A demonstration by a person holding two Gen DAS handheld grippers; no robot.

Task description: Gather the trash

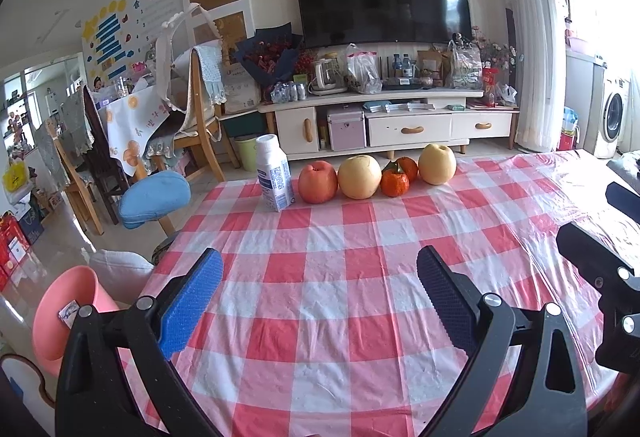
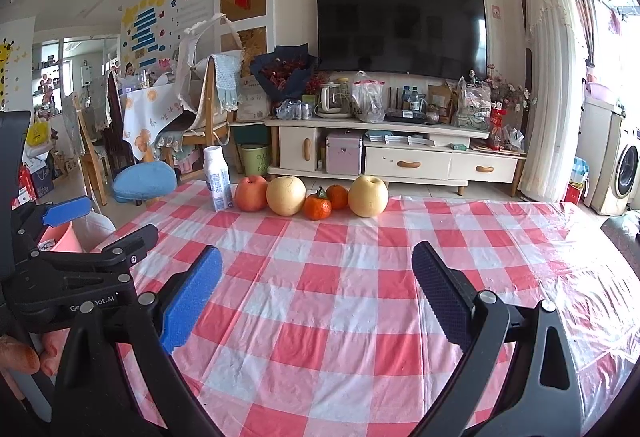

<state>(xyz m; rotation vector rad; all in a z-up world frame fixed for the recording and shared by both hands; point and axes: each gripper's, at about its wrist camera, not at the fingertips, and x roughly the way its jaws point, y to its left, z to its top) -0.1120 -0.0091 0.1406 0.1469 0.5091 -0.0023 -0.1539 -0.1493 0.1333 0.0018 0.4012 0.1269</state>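
While both grippers (image 1: 320,293) (image 2: 316,293) gape, milk carton (image 1: 274,173) upright, seemingly untouched.

Checked-cloth table (image 1: 340,277): milk carton (image 1: 274,173), apple (image 1: 318,181), 2 pears (image 1: 359,177), 2 tangerines (image 1: 395,183), far edge.

- My left black two-finger gripper (image 1: 320,297) has its jaws spread wide and holds nothing; its blue-padded finger (image 1: 190,303) sits at 8 o'clock and its dark-padded finger (image 1: 446,301) at 4 o'clock.
- My right black two-finger gripper (image 2: 318,295) gapes just as wide, also holding nothing.
- In the right wrist view, the left gripper shows at 9 o'clock, with bare fingertips (image 2: 22,359) gripping its handle.
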